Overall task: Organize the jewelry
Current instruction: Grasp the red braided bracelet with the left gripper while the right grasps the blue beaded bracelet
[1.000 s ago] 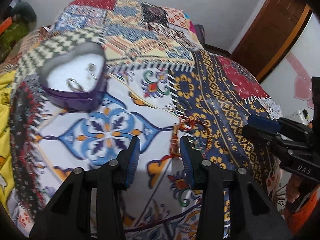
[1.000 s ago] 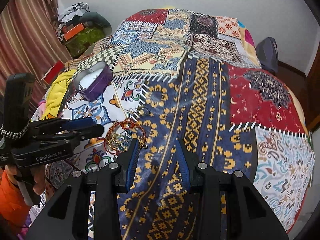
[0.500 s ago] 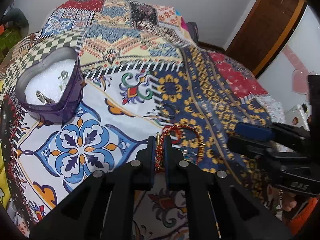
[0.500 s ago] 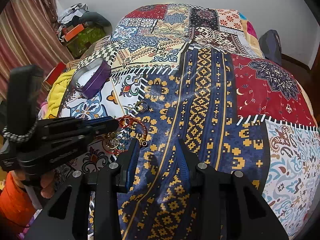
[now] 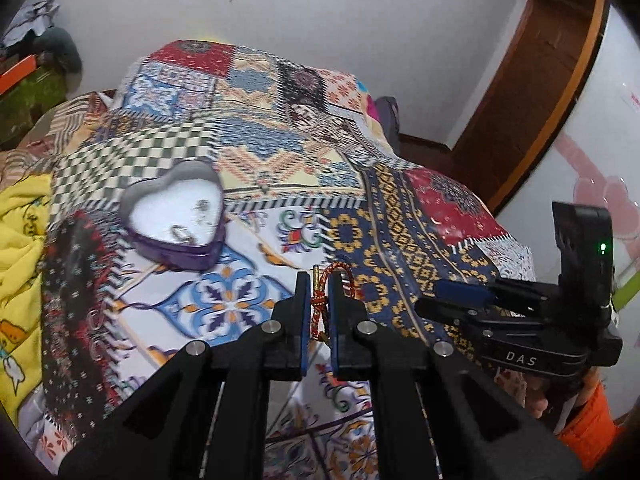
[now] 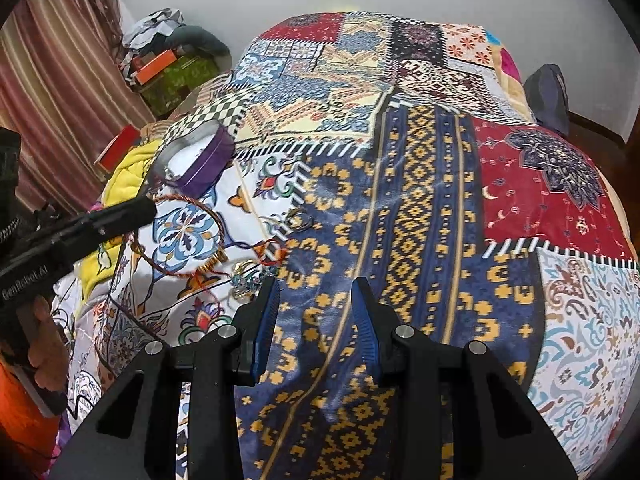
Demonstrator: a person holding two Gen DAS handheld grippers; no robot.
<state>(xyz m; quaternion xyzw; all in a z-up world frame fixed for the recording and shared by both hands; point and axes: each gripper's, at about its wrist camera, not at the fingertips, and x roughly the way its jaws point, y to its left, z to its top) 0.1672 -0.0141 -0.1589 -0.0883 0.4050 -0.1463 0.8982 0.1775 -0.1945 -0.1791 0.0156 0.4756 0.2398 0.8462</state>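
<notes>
The left gripper (image 5: 319,312) is pinching the red cord bracelet (image 5: 318,307) between its jaws, just short of the heart-shaped tin (image 5: 176,216) on the bed. Carrying it level over the tin's rim is looking wisest before releasing. The right gripper (image 6: 314,320) is hovering beside the tin with jaws partly apart, holding nothing.

Left gripper (image 5: 319,280) now clamped on red-and-gold bracelet (image 5: 318,304), jaws wide apart a second ago. Bracelet up off patchwork bedspread (image 5: 400,208), hanging as a ring (image 6: 180,236) from the tips. Heart-shaped box (image 5: 176,212) now farther off, higher in left wrist view.
</notes>
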